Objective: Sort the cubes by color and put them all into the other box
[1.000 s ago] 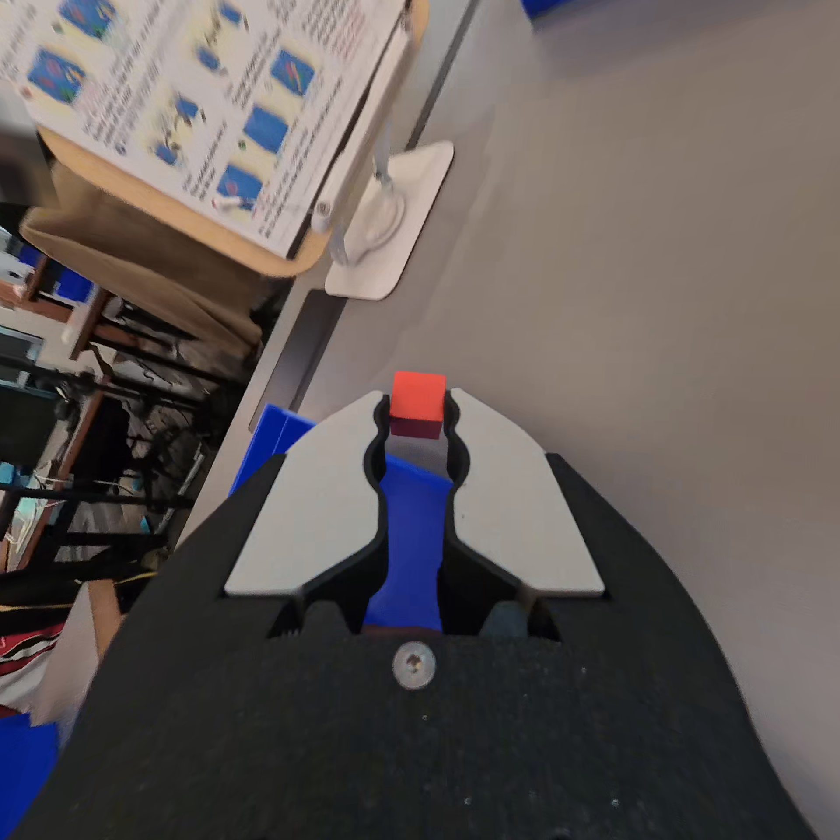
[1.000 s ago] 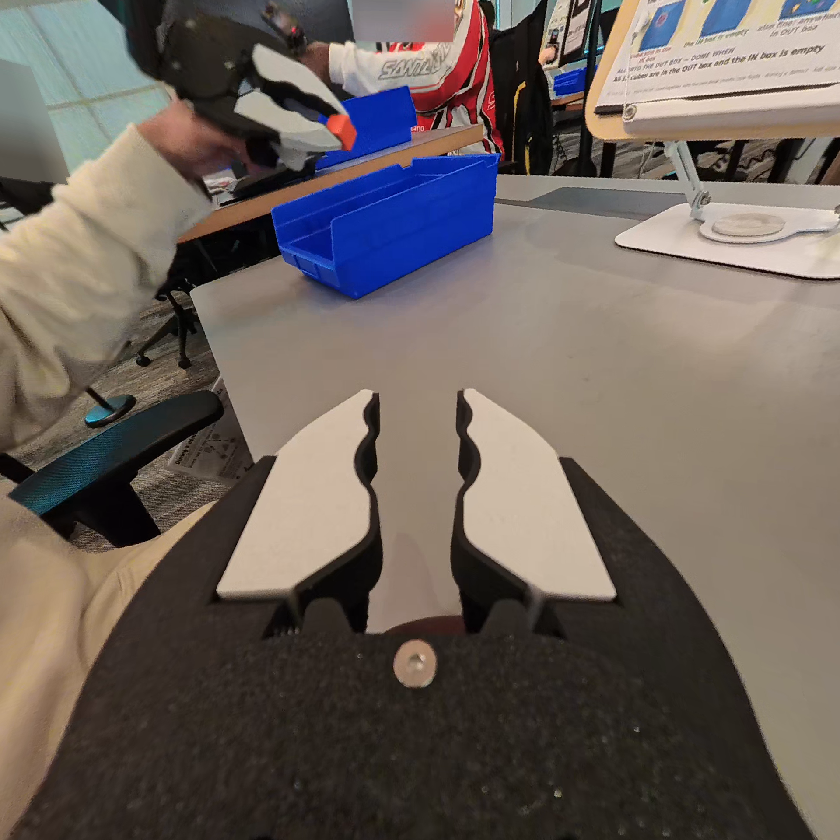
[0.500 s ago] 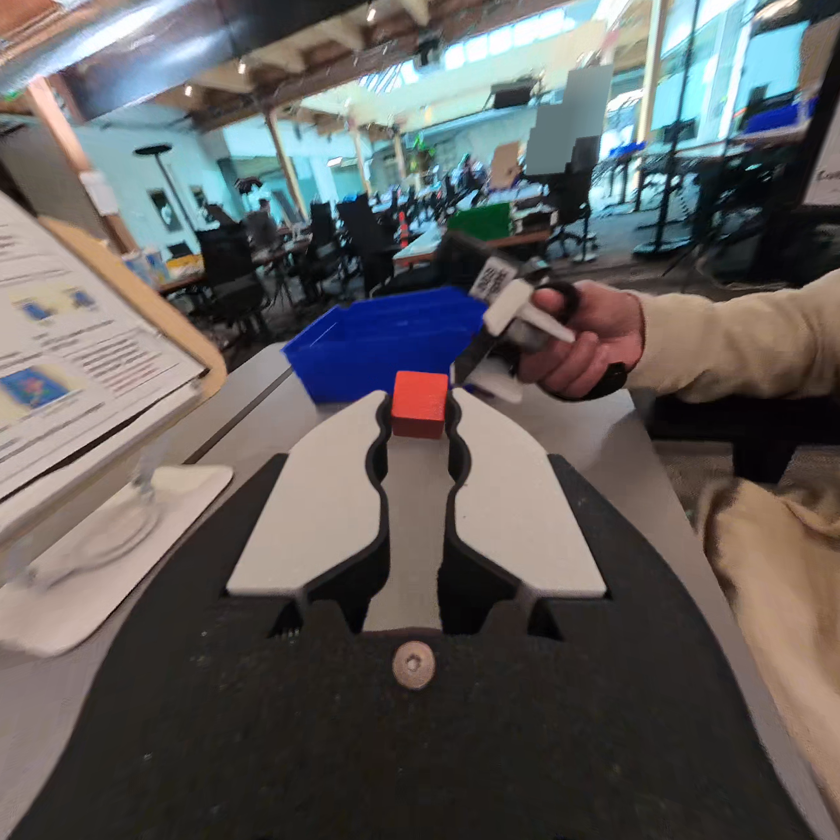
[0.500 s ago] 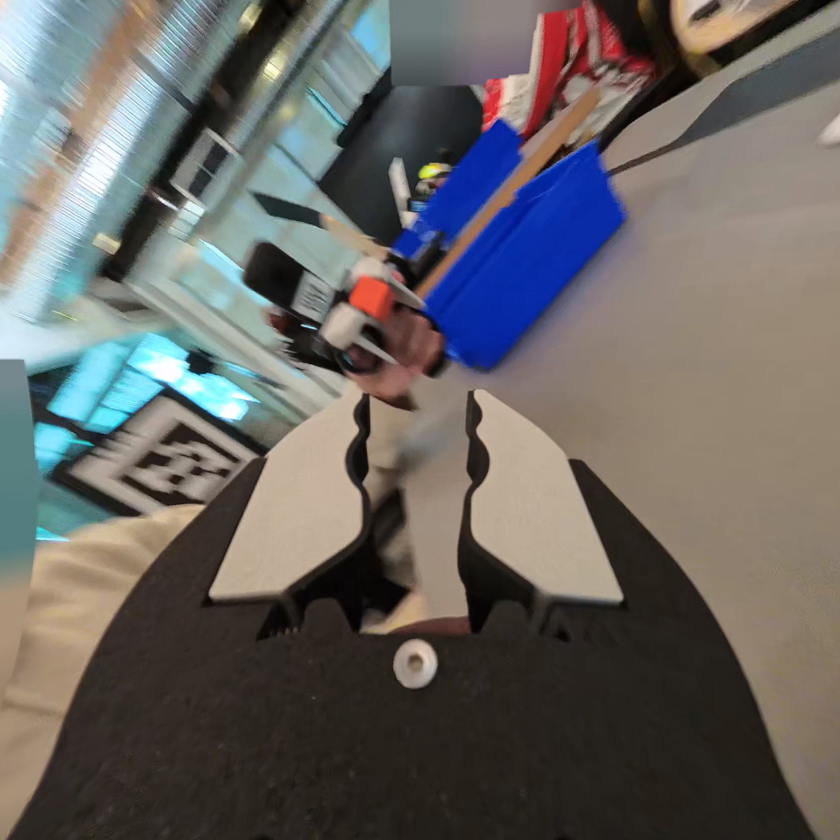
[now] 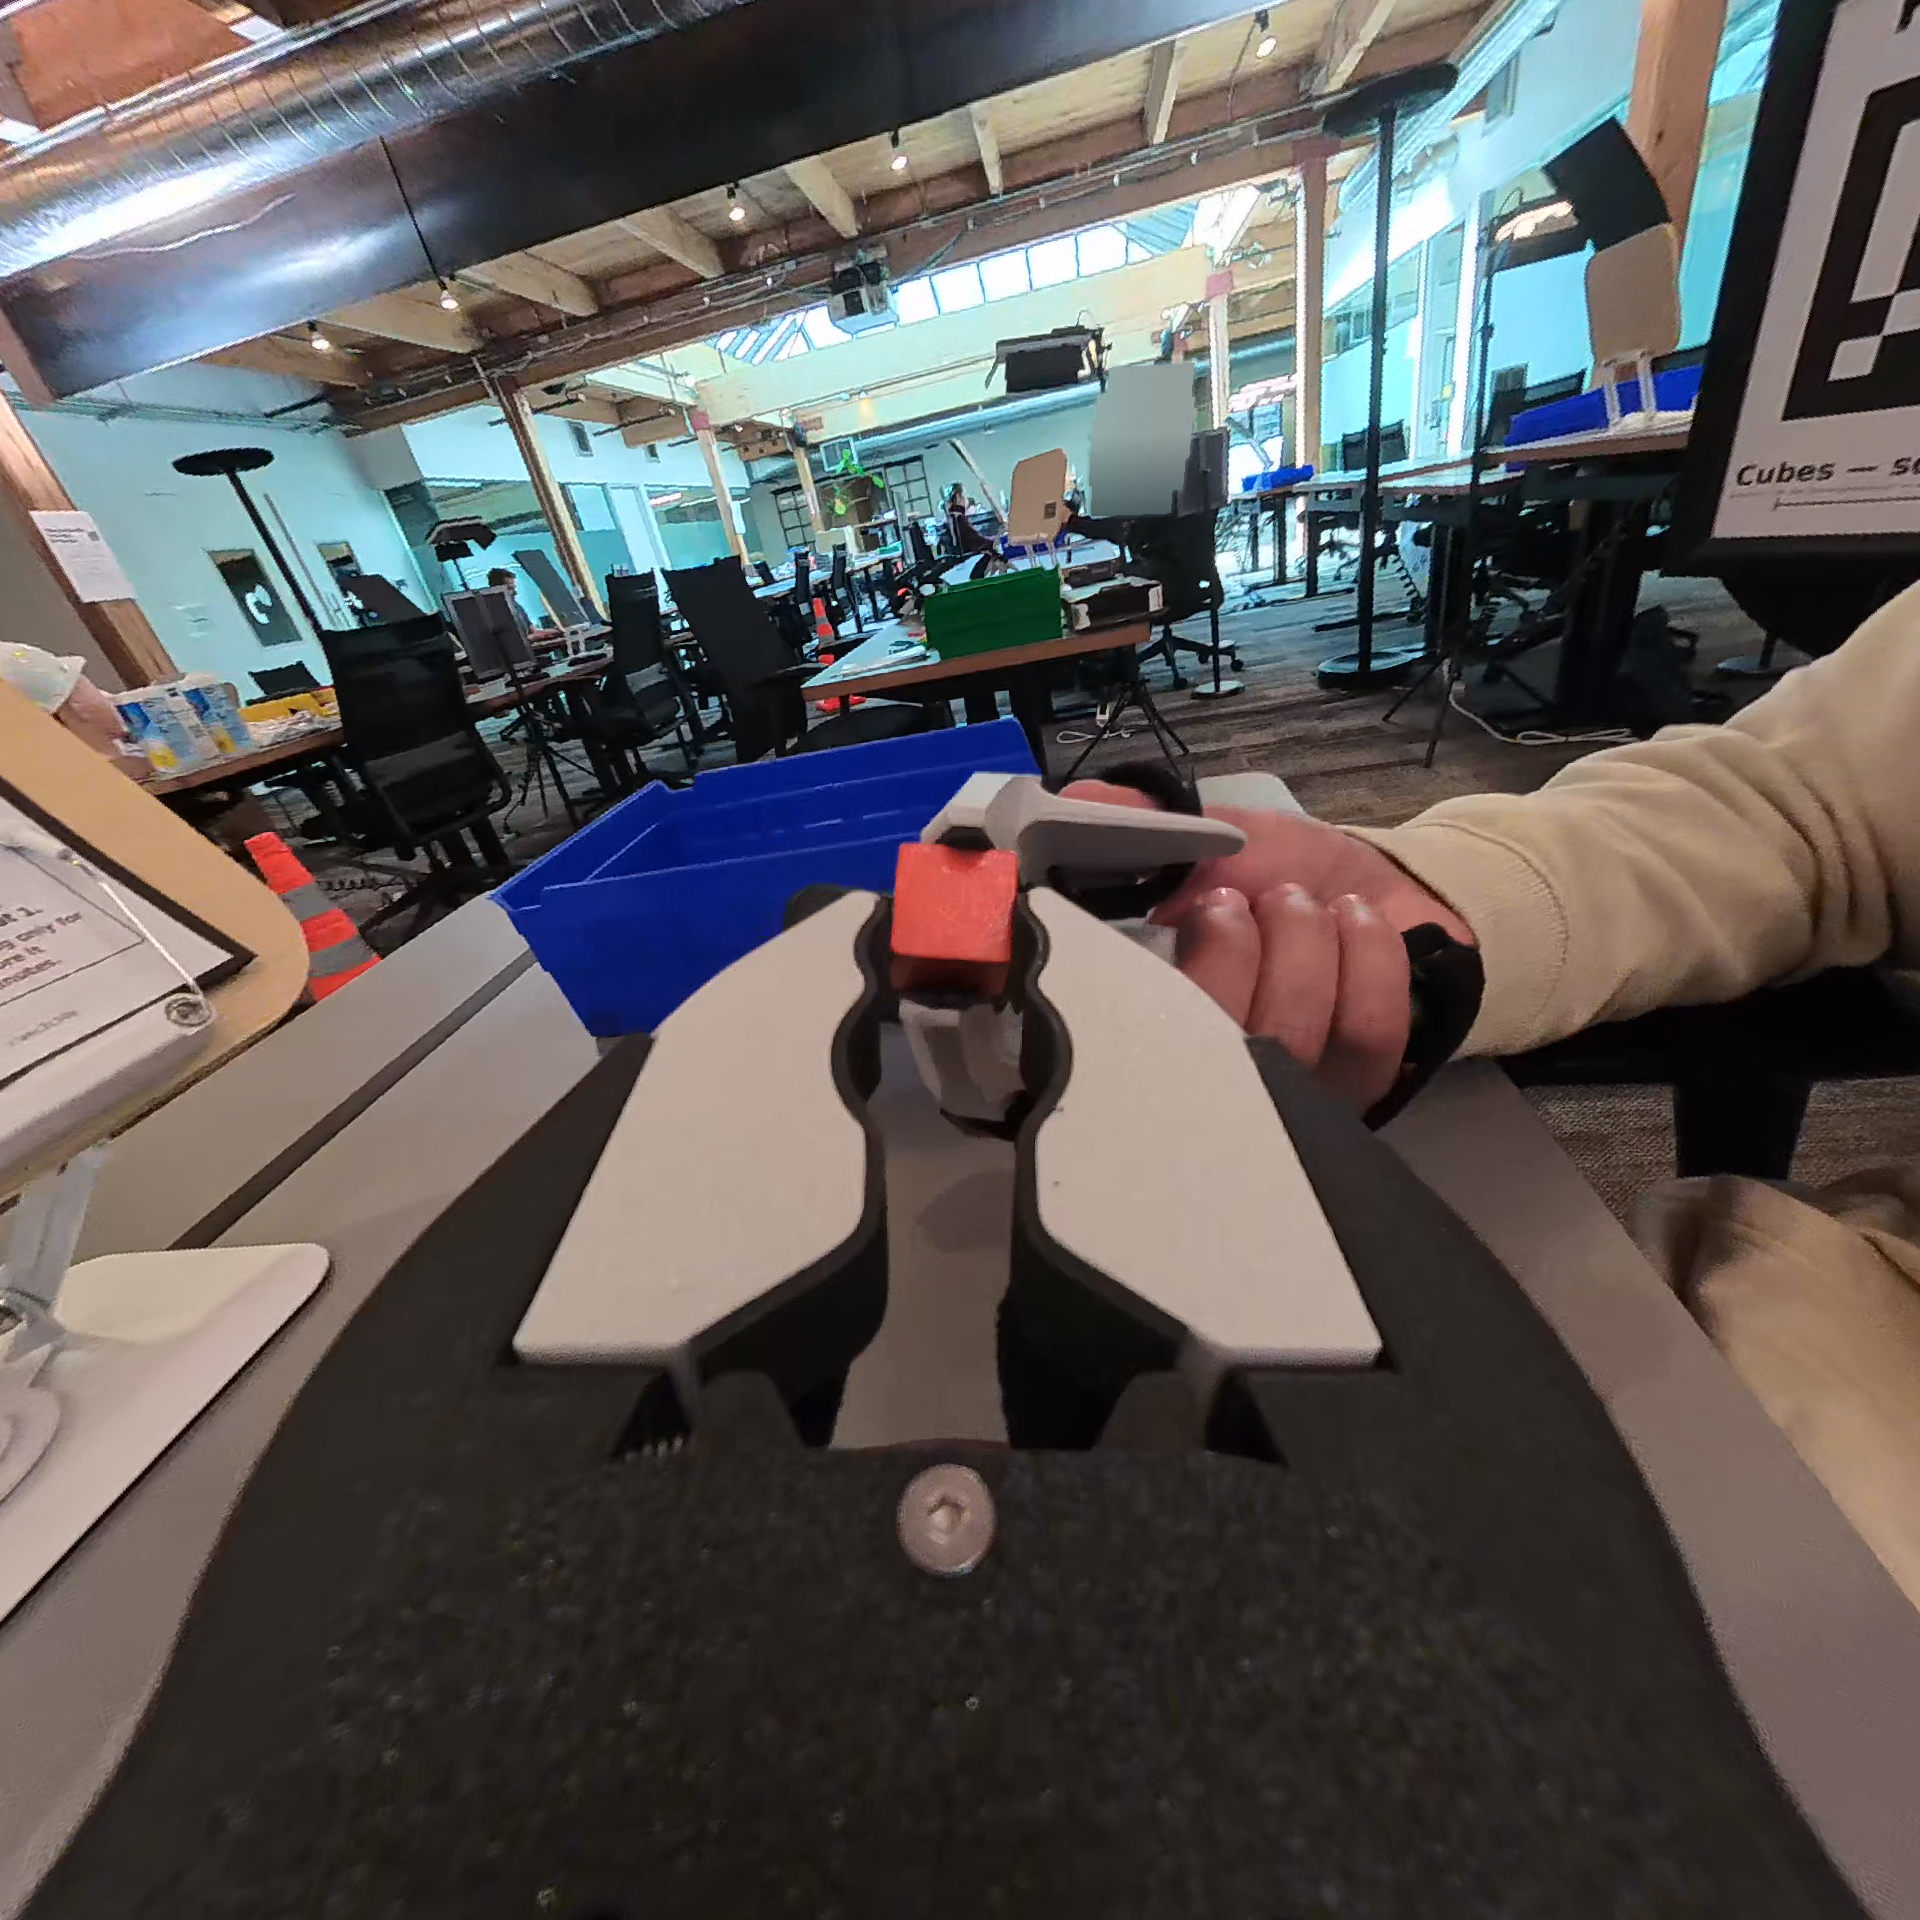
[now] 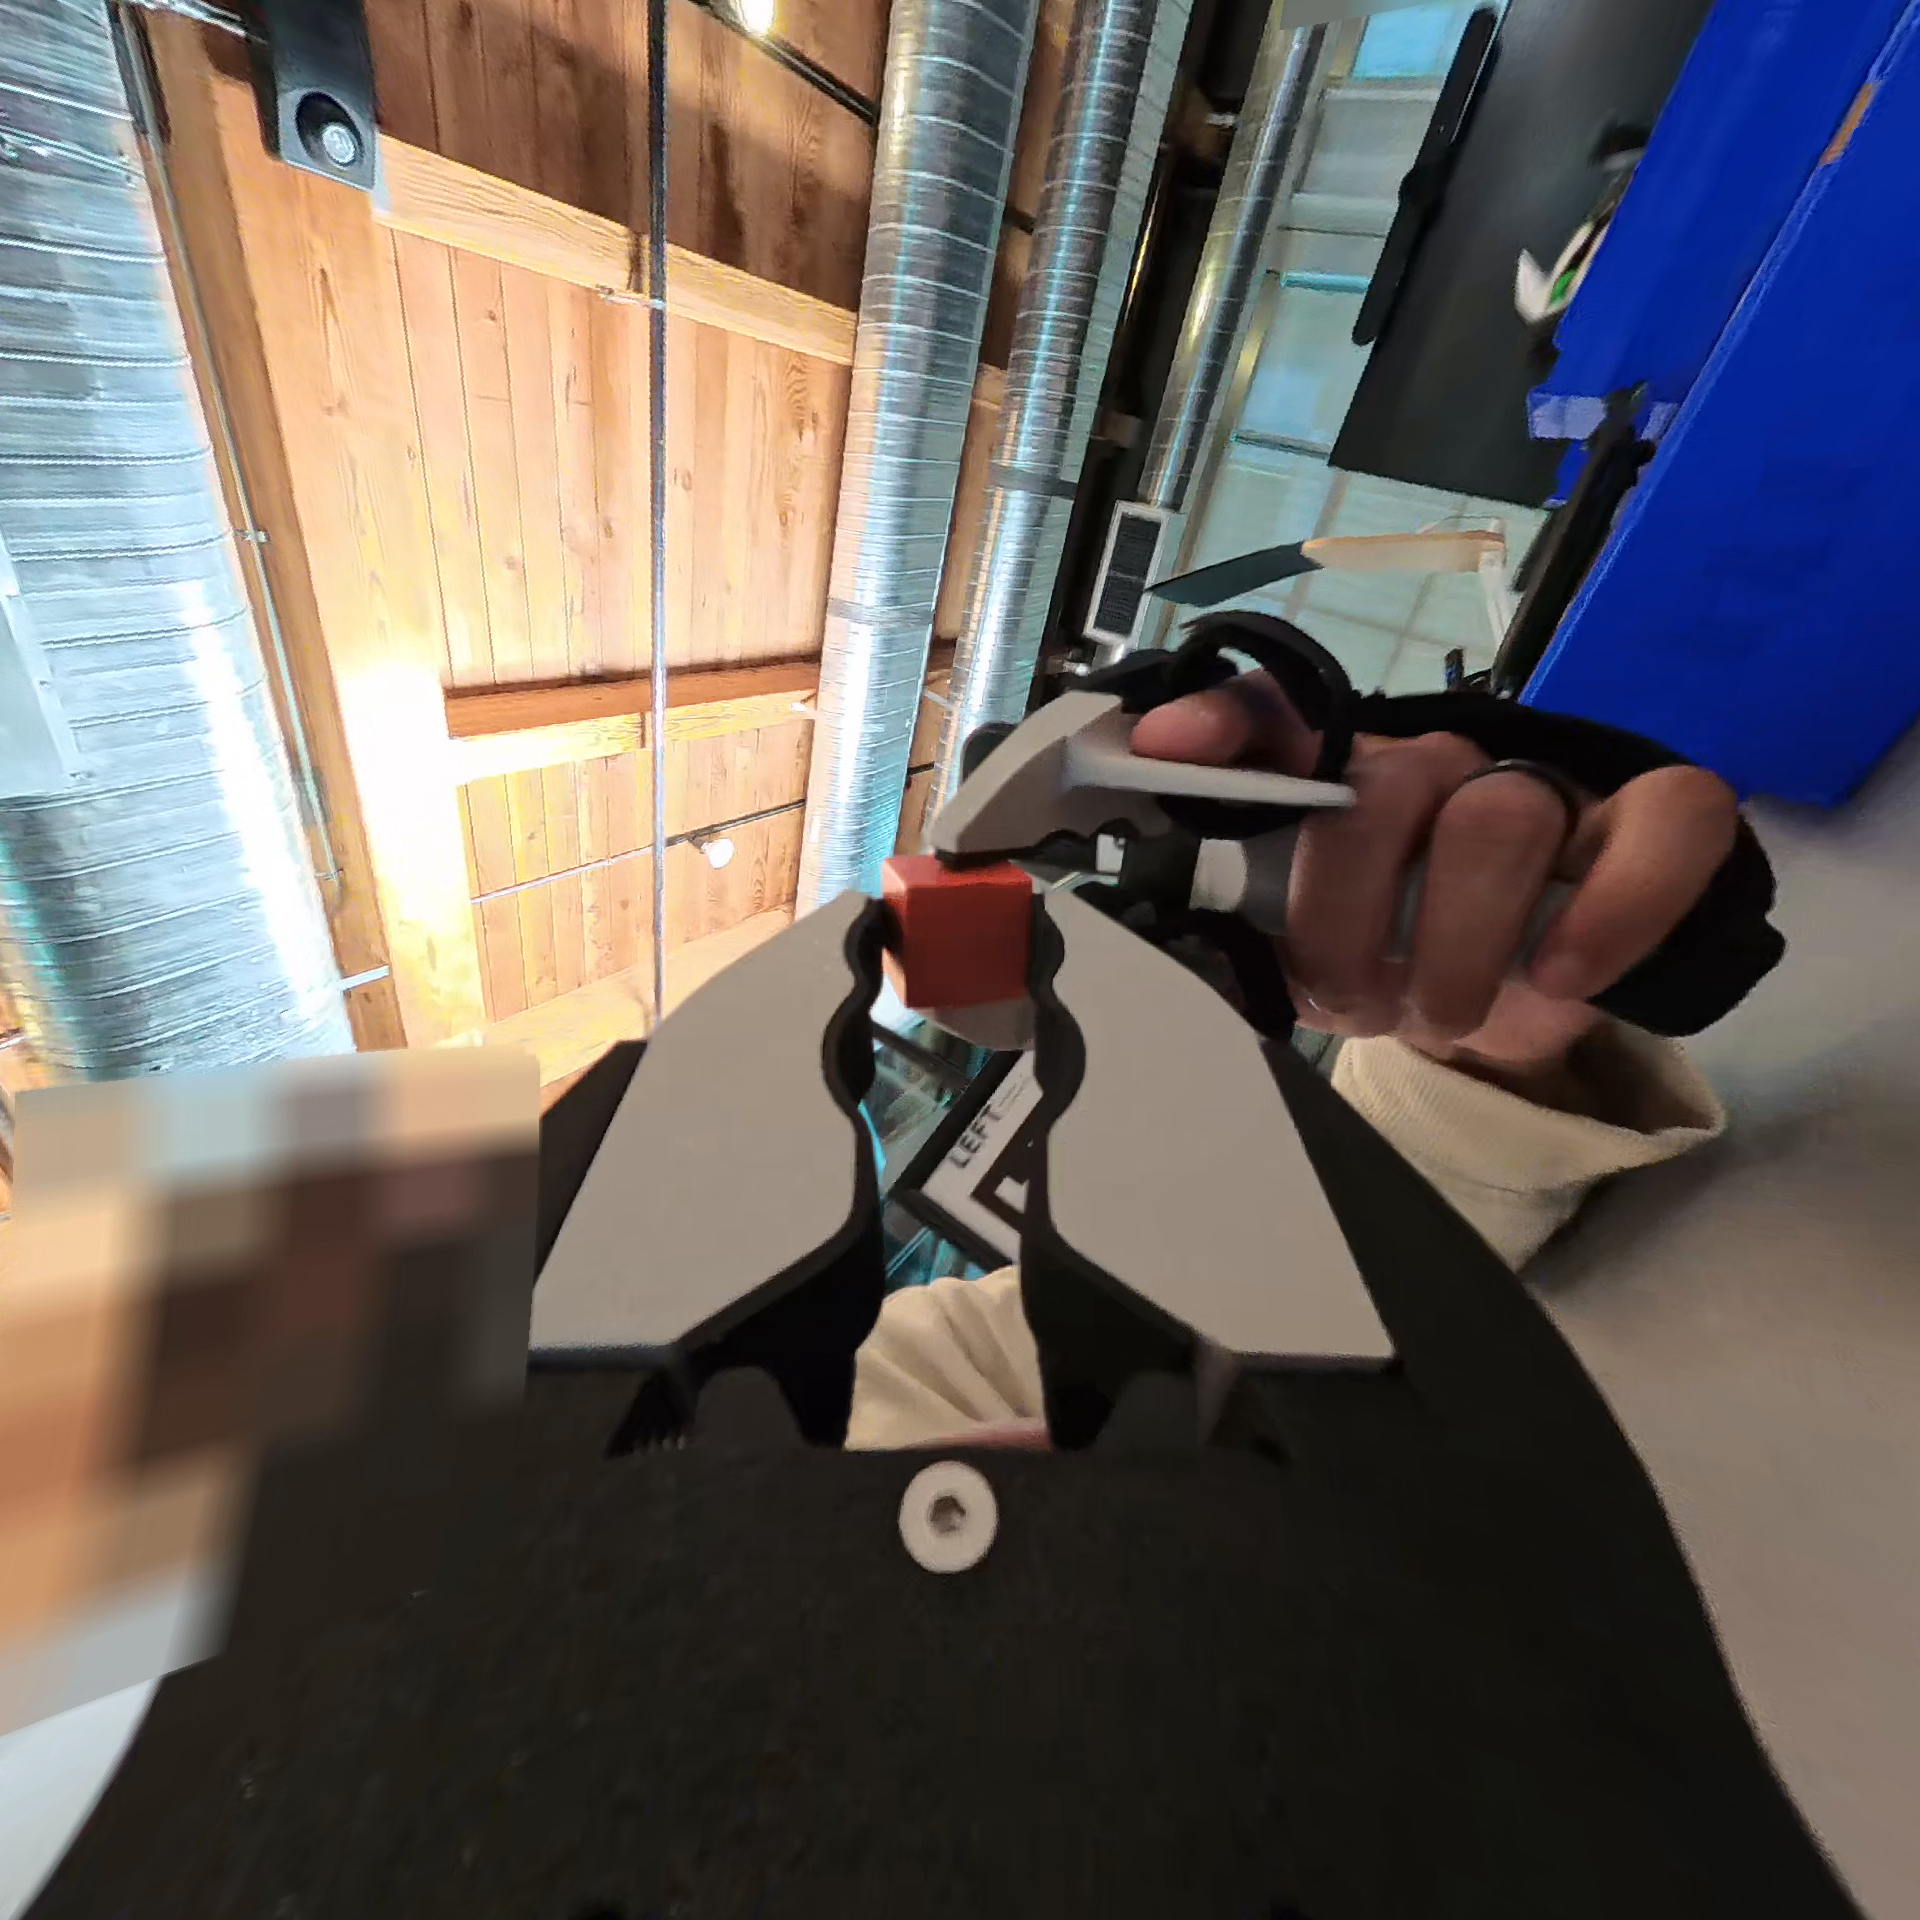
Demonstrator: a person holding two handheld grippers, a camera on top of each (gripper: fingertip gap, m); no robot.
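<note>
Passing the red cube [image 5: 952, 918] between grippers looks like the step in hand. The left gripper [image 5: 954, 940] clamps it, held above the grey table [image 5: 436, 1049] just in front of the blue box [image 5: 707, 894]. The right gripper [image 6: 956, 940] brackets the same cube crosswise; whether it pinches yet I cannot tell. Next: right squeezes firmly, then left lets go.

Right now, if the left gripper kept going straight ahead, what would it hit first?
Probably the right gripper, whose fingers meet the red cube held by the left gripper; the blue bin lies beyond.
</note>
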